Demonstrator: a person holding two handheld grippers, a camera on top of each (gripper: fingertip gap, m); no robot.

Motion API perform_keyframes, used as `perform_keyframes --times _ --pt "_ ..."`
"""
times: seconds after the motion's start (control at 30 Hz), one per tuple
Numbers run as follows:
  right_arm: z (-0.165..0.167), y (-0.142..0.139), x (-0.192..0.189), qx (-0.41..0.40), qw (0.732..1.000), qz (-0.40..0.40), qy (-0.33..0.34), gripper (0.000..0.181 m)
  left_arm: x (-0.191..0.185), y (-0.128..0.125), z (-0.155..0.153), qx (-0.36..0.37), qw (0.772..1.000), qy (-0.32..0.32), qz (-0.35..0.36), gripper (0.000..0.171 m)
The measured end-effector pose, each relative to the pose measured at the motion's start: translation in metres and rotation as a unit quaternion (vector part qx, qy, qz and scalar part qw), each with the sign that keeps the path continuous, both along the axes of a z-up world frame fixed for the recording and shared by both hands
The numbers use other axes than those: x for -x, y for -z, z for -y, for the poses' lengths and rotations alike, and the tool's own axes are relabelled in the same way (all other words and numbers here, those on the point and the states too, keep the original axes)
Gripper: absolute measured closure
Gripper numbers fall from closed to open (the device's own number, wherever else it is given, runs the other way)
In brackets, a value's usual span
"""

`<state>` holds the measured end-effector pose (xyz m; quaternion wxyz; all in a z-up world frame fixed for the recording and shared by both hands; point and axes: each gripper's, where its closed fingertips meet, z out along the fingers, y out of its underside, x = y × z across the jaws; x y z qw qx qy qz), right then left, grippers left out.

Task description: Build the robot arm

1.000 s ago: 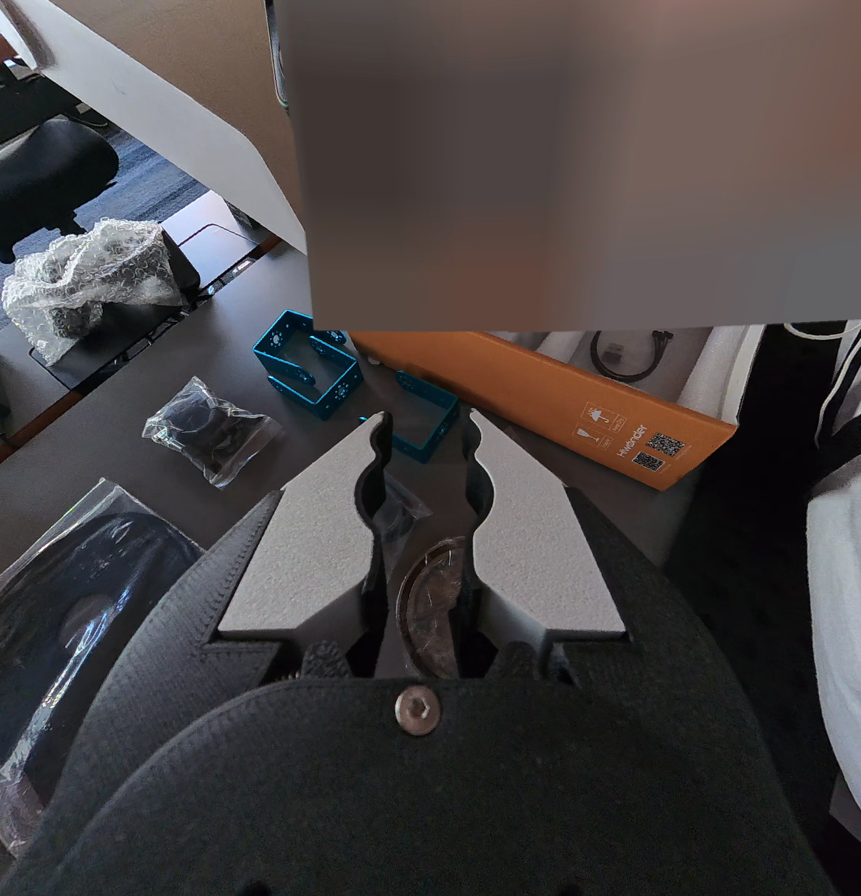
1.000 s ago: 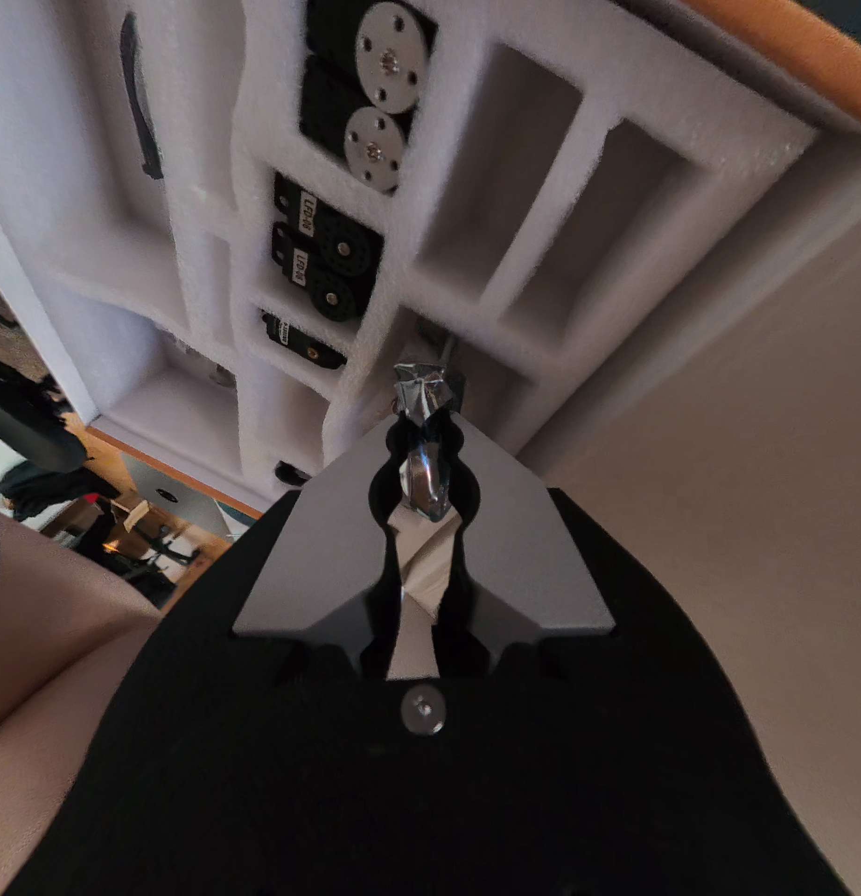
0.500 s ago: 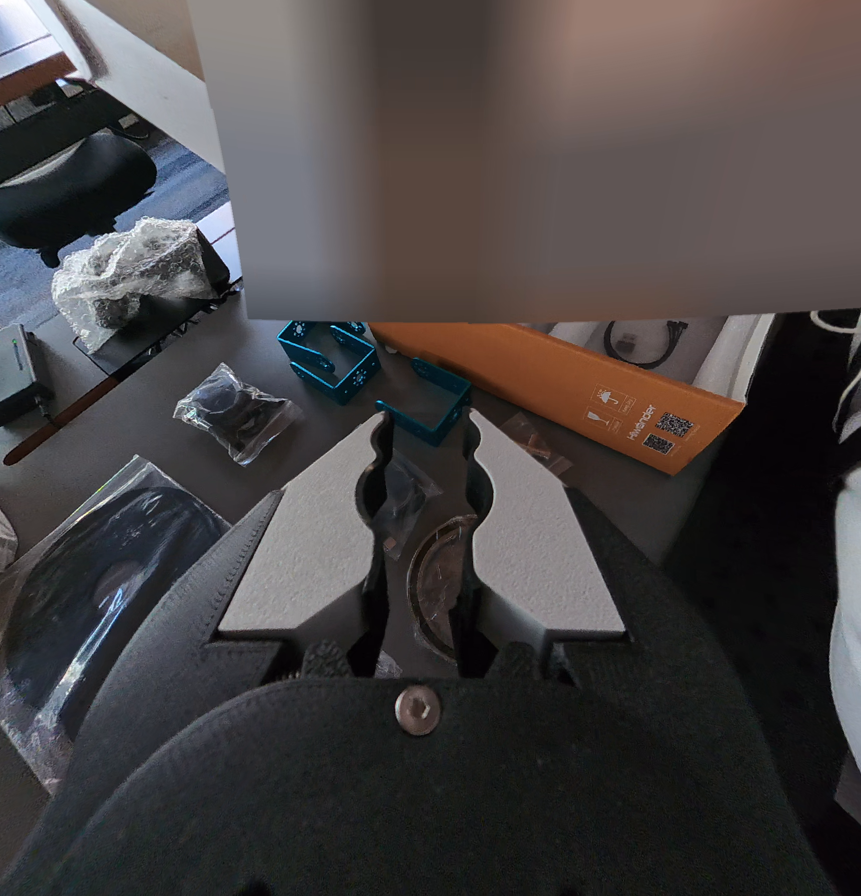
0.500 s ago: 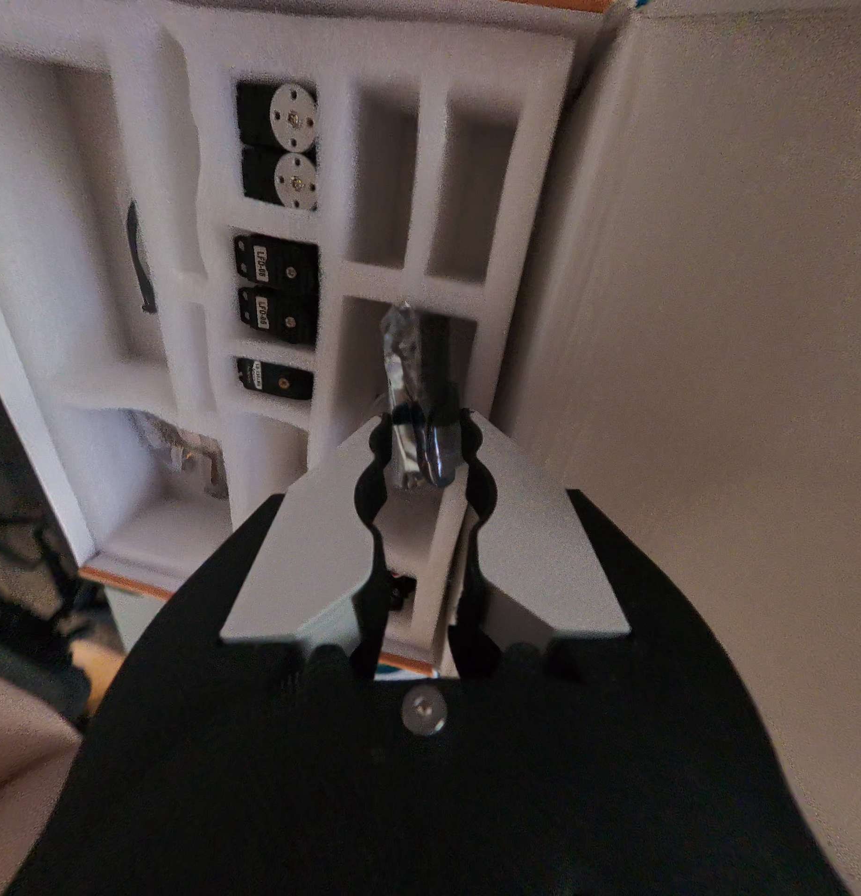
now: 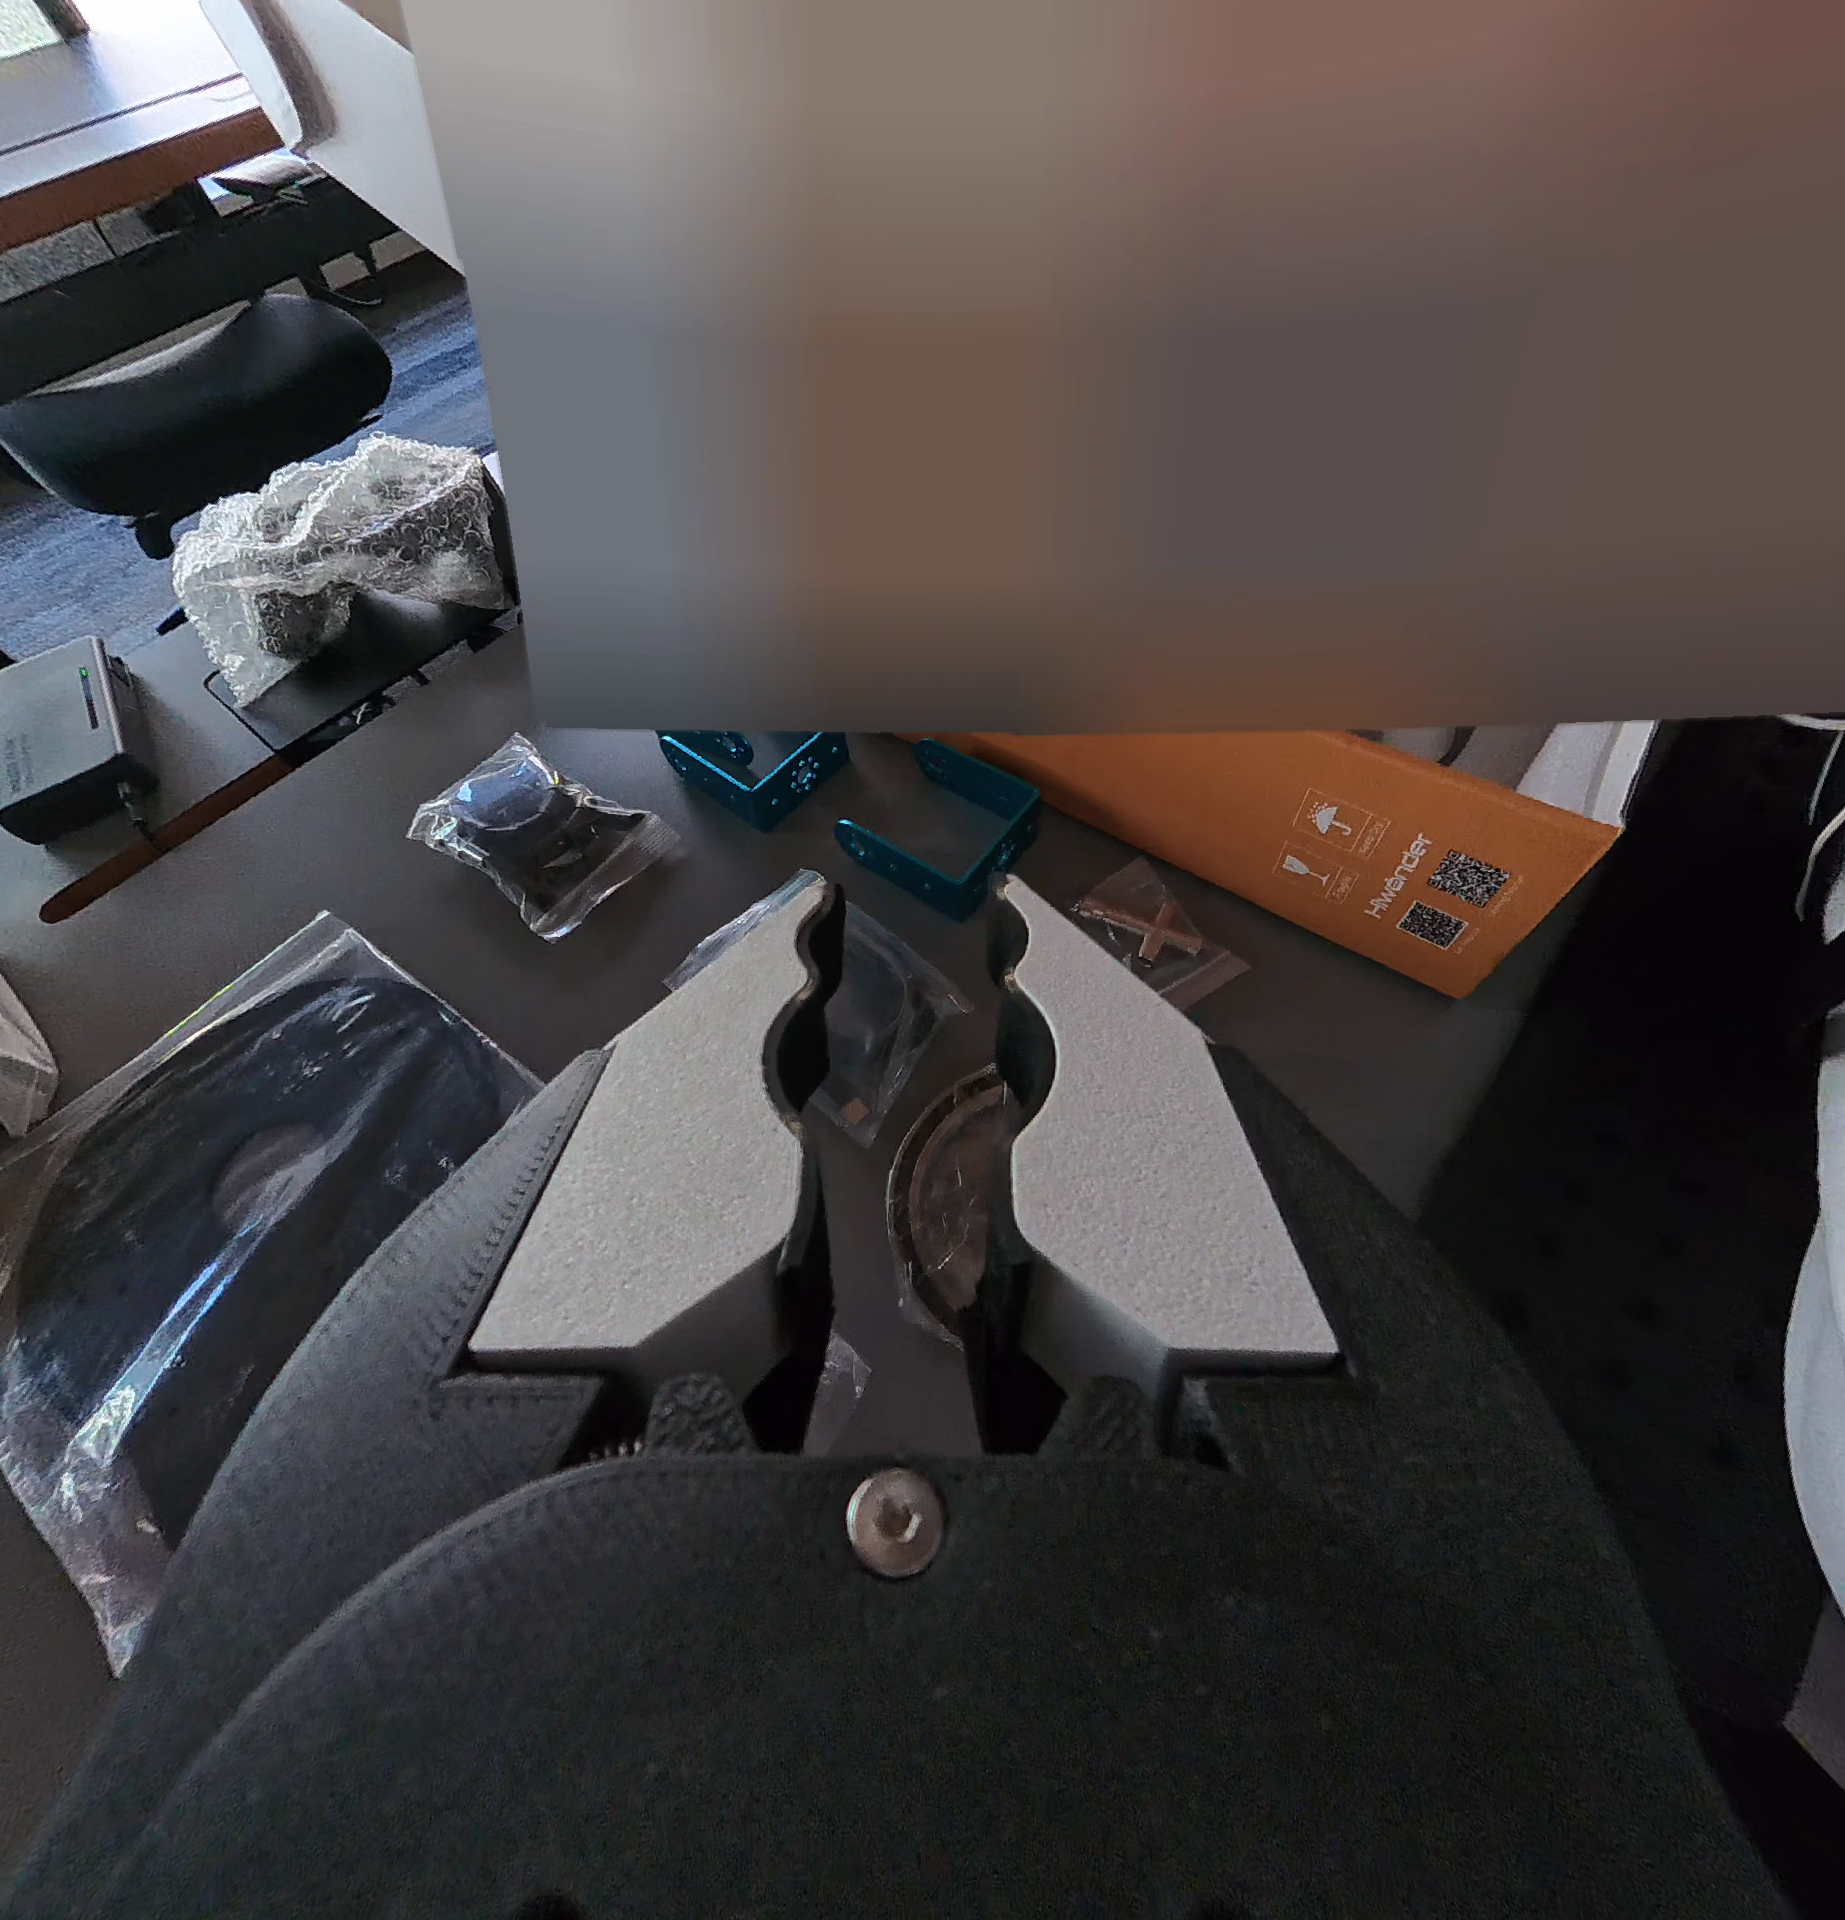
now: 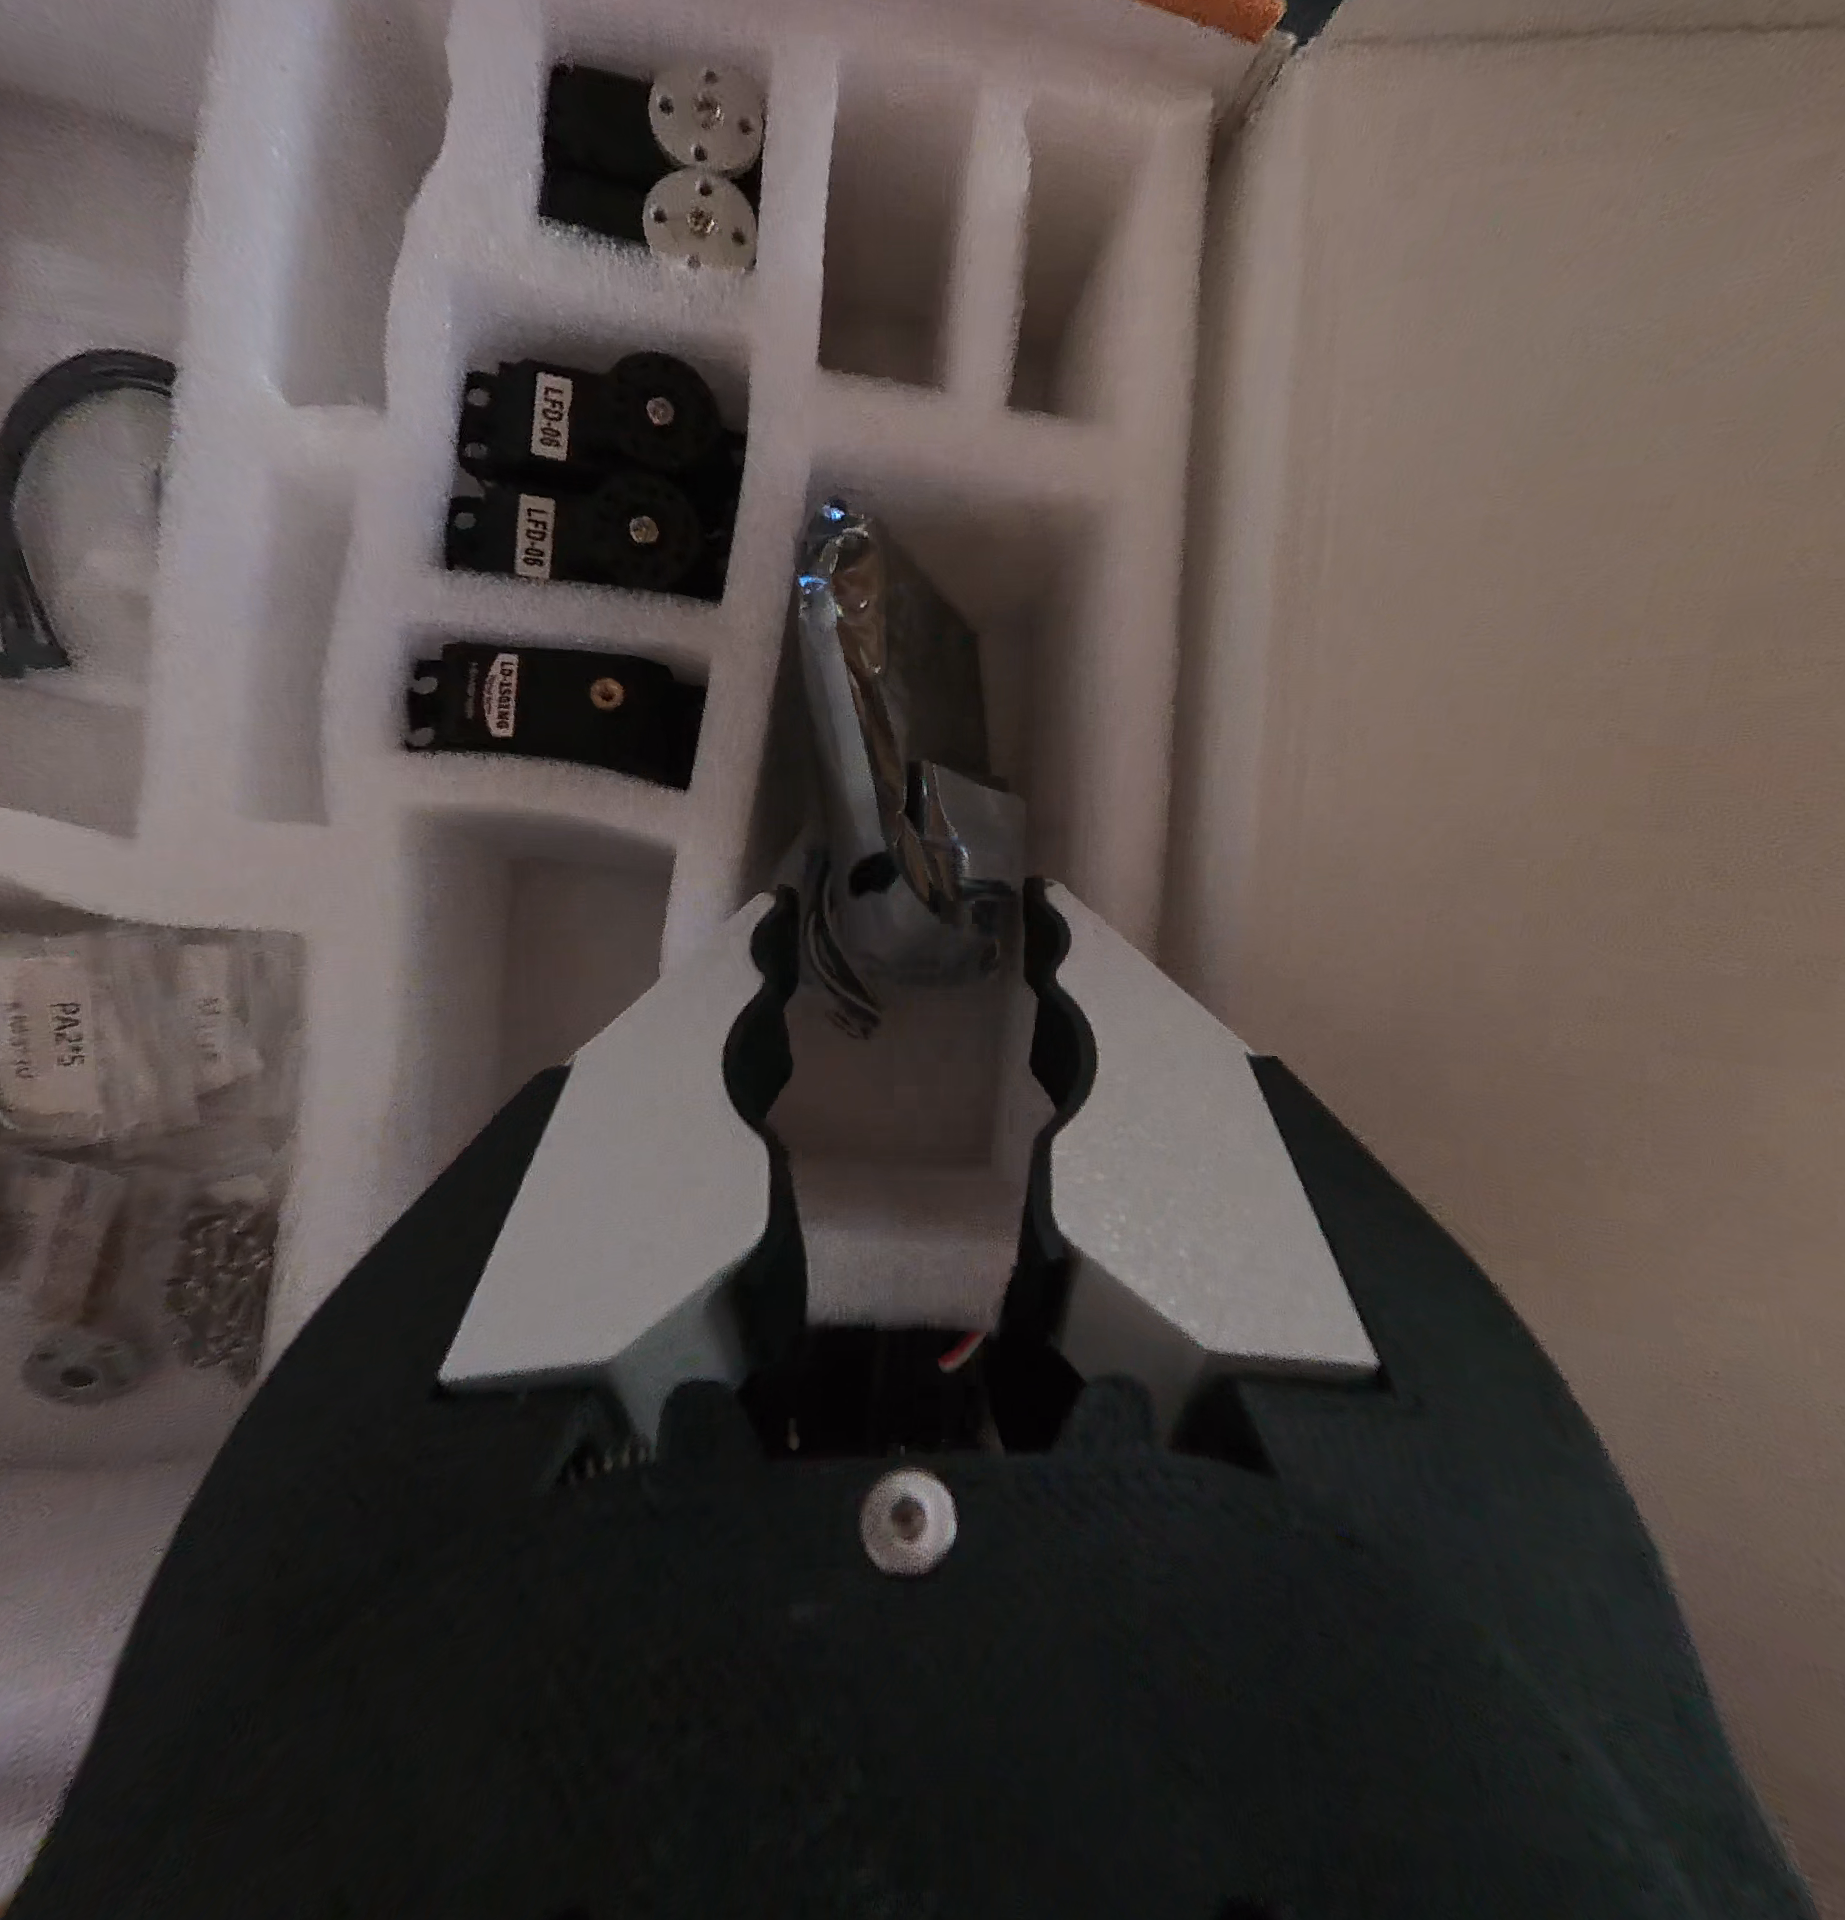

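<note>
**Right claw open around wrapped packet in foam tray; left claw idle over desk**

Right claw [image 6: 907, 899]: fingers spread wide. The near end of a shiny wrapped packet [image 6: 861, 727] sits between the tips. The view is soft, so I can't be sure either tip touches it, but it looks loose rather than pinched. The packet lies dead ahead of this claw. Its long axis runs away along the finger line, with the far end tilted a little left. It stands in the pocket of the white foam insert [image 6: 305, 436] that lies next to the beige box flap [image 6: 1520, 727] on the right. The right claw is much the nearer one; the left is not in this view.

Pockets to the left hold a pair of black servos [image 6: 596, 488], a single servo [image 6: 554, 712] below them, and two with metal discs [image 6: 658, 156] above. Farther left are a black cable [image 6: 35, 499] and screw bags [image 6: 118, 1122].

Left claw [image 5: 918, 904]: fingers a little apart, holding nothing, hovering above the dark desk [image 5: 378, 914]. Under the gap lie a small clear bag [image 5: 876, 1029] and a wrapped round disc [image 5: 944, 1195].

Just past the tips are blue metal brackets [image 5: 944, 847], and the orange box [image 5: 1261, 831] is to the right. On the left are a bag of dark parts [image 5: 539, 826] and a big bag with a black item [image 5: 222, 1164].

Office room: bubble wrap [image 5: 326, 551], a grey device [image 5: 61, 732] and a black chair [image 5: 191, 395] behind.
</note>
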<state>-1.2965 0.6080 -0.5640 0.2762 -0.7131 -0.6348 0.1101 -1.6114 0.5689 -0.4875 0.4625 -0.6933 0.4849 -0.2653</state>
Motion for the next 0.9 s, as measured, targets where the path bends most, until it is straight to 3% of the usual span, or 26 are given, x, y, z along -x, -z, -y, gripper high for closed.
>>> perform_keyframes --times 0.1,0.2,0.23,0.3,0.33,0.37,0.43,0.53,0.63,0.7,0.9 --pt "-0.006 0.013 0.009 0.012 1.000 0.000 0.005 0.150 -0.001 0.001 0.001 -0.004 1.000 -0.001 -0.007 0.146" --pt "-0.002 0.005 0.017 0.129 0.989 -0.046 0.051 0.155 -0.001 0.003 0.001 0.002 1.000 -0.002 -0.016 0.146" --pt "0.000 -0.003 0.020 0.208 0.971 -0.083 0.081 0.156 -0.001 0.004 0.001 0.003 1.000 -0.001 -0.019 0.146" --pt "-0.002 -0.013 0.016 0.371 0.908 -0.113 0.155 0.156 -0.003 0.004 0.000 0.005 1.000 0.003 -0.024 0.146" --pt "-0.005 -0.014 0.013 0.428 0.878 -0.115 0.178 0.156 -0.005 0.004 0.000 0.005 1.000 0.005 -0.025 0.146" --pt "-0.013 -0.012 0.011 0.443 0.869 -0.110 0.193 0.157 -0.007 0.004 0.000 0.006 1.000 0.008 -0.026 0.146" --pt "-0.015 -0.007 0.010 0.455 0.868 -0.072 0.183 0.157 -0.012 0.004 -0.001 0.011 0.999 0.012 -0.030 0.146" --pt "-0.012 -0.004 0.006 0.406 0.902 0.006 0.147 0.154 -0.018 0.008 -0.002 0.023 0.999 0.017 -0.043 0.146" --pt "-0.013 -0.007 0.000 0.362 0.922 0.033 0.130 0.149 -0.022 0.012 -0.004 0.030 0.998 0.021 -0.060 0.146" --pt "-0.019 -0.008 -0.004 0.335 0.931 0.033 0.139 0.151 -0.024 0.013 -0.007 0.032 0.997 0.022 -0.062 0.146" --pt "-0.015 -0.006 -0.002 0.342 0.924 -0.016 0.173 0.152 -0.025 0.017 -0.008 0.038 0.998 0.023 -0.051 0.146"
